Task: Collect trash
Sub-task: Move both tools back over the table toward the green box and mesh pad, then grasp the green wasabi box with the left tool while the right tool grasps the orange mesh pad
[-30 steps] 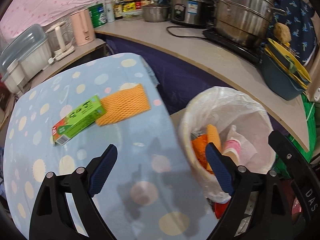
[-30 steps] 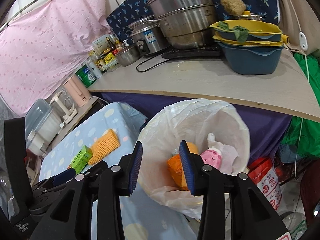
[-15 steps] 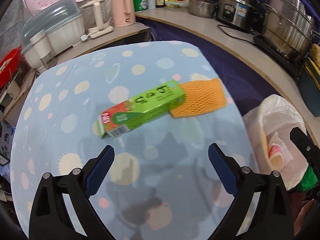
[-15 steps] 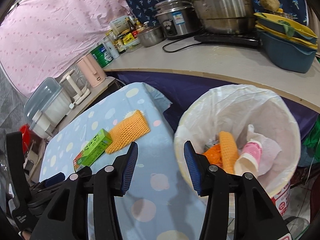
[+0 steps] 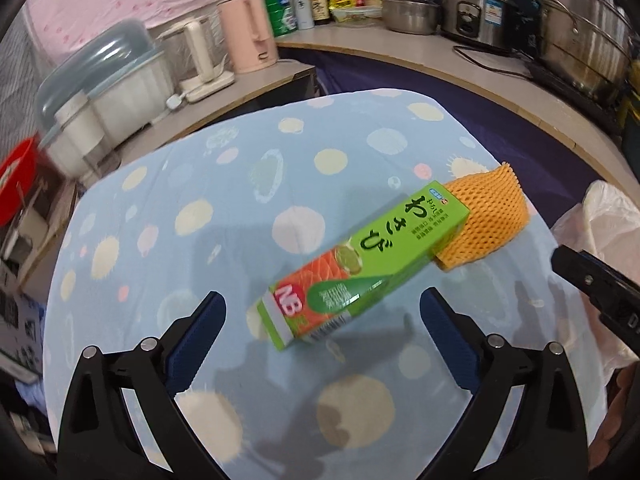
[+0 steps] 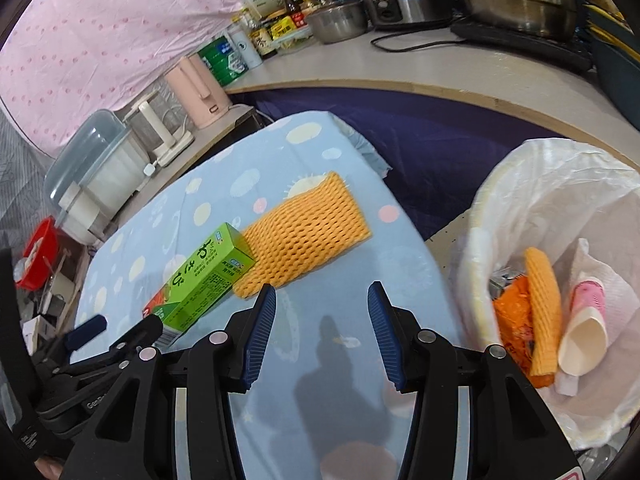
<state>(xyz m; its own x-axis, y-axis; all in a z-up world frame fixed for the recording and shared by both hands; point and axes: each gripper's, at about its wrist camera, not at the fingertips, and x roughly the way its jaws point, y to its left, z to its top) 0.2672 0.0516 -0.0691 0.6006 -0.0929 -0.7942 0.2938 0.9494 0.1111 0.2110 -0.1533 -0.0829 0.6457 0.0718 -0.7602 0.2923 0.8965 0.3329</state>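
Left-wrist view first: the left tongs [image 5: 322, 318] stand wide apart with nothing between the pads, and they have just been opening further. They hang over the near end of the green carton [image 5: 362, 268], which lies flat on the surface [image 5: 200, 216] under a blue spotted cloth. The carton's long axis runs from the tongs up toward the right, and its far end rests on the edge of the orange foam net [image 5: 486, 222].

The carton looks like light, thin card: stiff enough along its length, but likely to dent if squeezed hard. Its long side faces seem the sensible place to pinch, near the middle, so it does not swing. The glossy print may be a little slippery against the pads.

Right-wrist view next: the right tongs [image 6: 322, 330] are about half open and empty, pointing at bare cloth just short of the foam net [image 6: 304, 228]. That net is soft, springy and nearly weightless. It will squash under any grip, so a pinch across its near edge should do. The carton may shift when the net is pulled out from under it.

Farthest right, beside the surface, stands the bin [image 6: 560, 172] lined with a white bag, already holding some rubbish.
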